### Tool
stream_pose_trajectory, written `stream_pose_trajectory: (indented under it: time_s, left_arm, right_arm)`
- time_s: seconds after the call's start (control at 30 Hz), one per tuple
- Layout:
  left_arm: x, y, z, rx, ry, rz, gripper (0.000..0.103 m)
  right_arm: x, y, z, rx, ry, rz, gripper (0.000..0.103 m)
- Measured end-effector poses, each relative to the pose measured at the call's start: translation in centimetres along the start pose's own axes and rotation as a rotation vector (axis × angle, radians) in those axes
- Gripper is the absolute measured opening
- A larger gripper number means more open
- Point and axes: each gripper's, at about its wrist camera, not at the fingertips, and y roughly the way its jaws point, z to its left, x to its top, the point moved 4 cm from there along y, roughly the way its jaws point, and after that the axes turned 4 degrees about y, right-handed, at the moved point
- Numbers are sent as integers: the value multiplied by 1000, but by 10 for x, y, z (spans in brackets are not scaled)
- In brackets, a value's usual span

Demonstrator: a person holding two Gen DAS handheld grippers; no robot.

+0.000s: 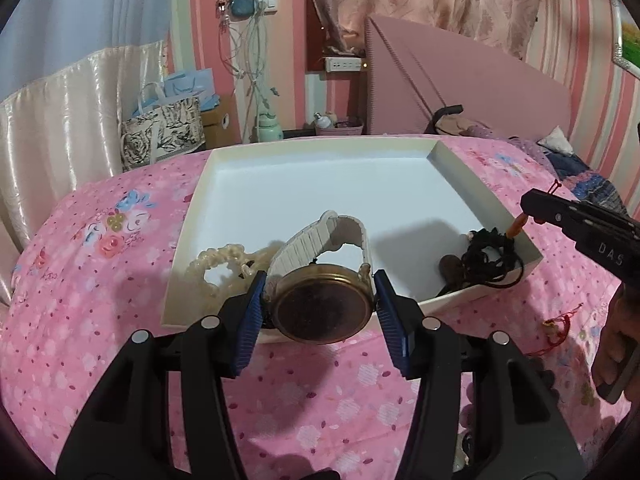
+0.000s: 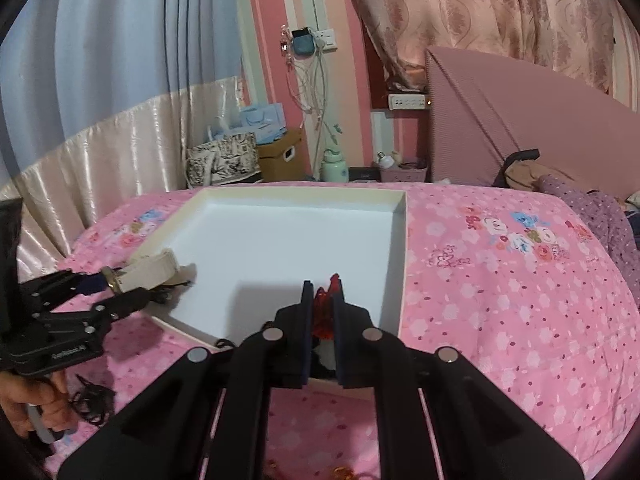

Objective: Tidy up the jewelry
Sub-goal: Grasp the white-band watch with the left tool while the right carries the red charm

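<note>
The left gripper (image 1: 320, 300) held a watch (image 1: 320, 304) by its round brass-coloured case, the blue fingers (image 1: 250, 320) pinching it from either side, and the pale ribbed strap looped up and away over the near edge of a shallow white box (image 1: 320, 160). The box lay on a bed (image 1: 100, 280) under a pink flowered cover, its far edge toward the striped wall. Inside it, by the near left corner, sat a bracelet of pale beads (image 1: 218, 266) — just beside the watch strap. In the near right corner of the box lay a tangle of black cord (image 1: 486, 254) with a dark oval pendant.

The right gripper (image 2: 323, 304) hung over that same near right corner, its fingers (image 2: 306, 320) pressed almost together on a small red trinket (image 2: 323, 308); from the left side an orange bead dangled below its tip, just above the black cord. More black cord (image 2: 94, 404) lay loose on the cover near the bed's front edge, below the person's left hand (image 2: 38, 404), and a thin red string with a small charm (image 1: 556, 330) lay on the cover to the right of the box — clear of its wall.
</note>
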Motion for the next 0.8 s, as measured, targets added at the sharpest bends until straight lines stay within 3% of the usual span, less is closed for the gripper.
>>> stream_pose_trajectory:
  time_s: [0.4,0.8]
  left_arm:
    - [-11,10,-7,111,86,44,53]
    - [-11,15,3,100,53,50,53]
  right_arm:
    - [-23,29,-7,5,-9,76,8]
    - [-27,29,-4,-5,-25,82,9]
